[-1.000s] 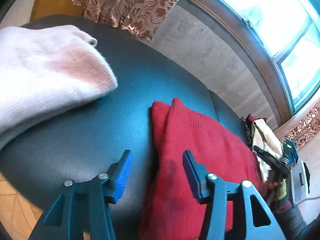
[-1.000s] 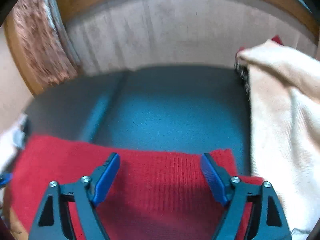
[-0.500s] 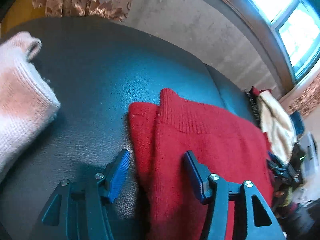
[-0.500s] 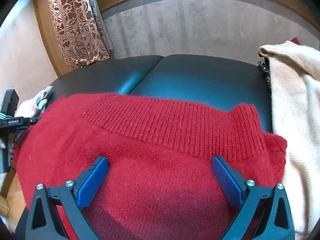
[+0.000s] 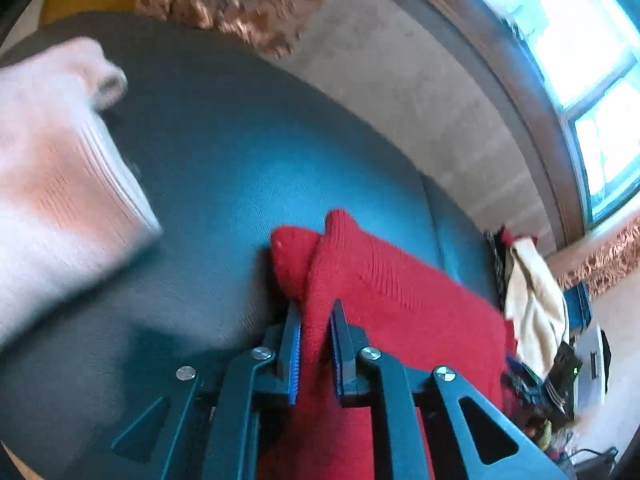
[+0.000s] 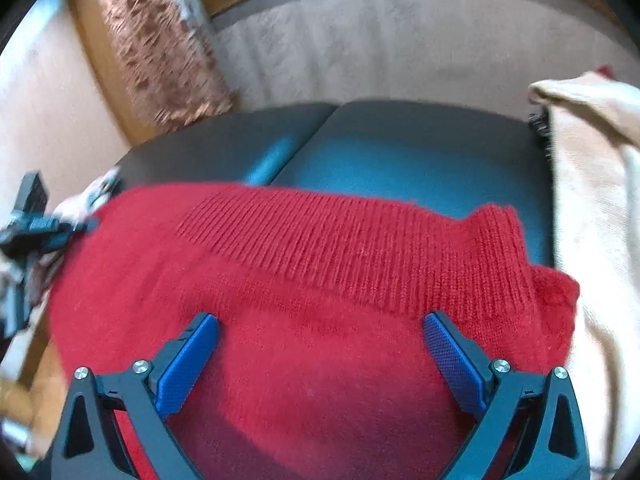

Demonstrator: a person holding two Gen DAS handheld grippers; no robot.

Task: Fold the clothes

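your left gripper (image 5: 314, 344) is clamped on the red sweater's (image 6: 320, 320) left edge; your right gripper (image 6: 320, 354) hangs spread over it. the sweater lies crosswise on the dark seat (image 6: 400, 152), ribbed band facing the wall.

The red sweater (image 6: 320, 288) lies spread on the dark cushioned seat (image 6: 400, 148), its ribbed band toward the far side. The right gripper (image 6: 320, 340) hangs over the sweater's plain knit, blue pads wide apart. A cream garment (image 6: 592, 220) lies just right of the sweater, a patterned curtain (image 6: 160, 48) beyond it to the left.
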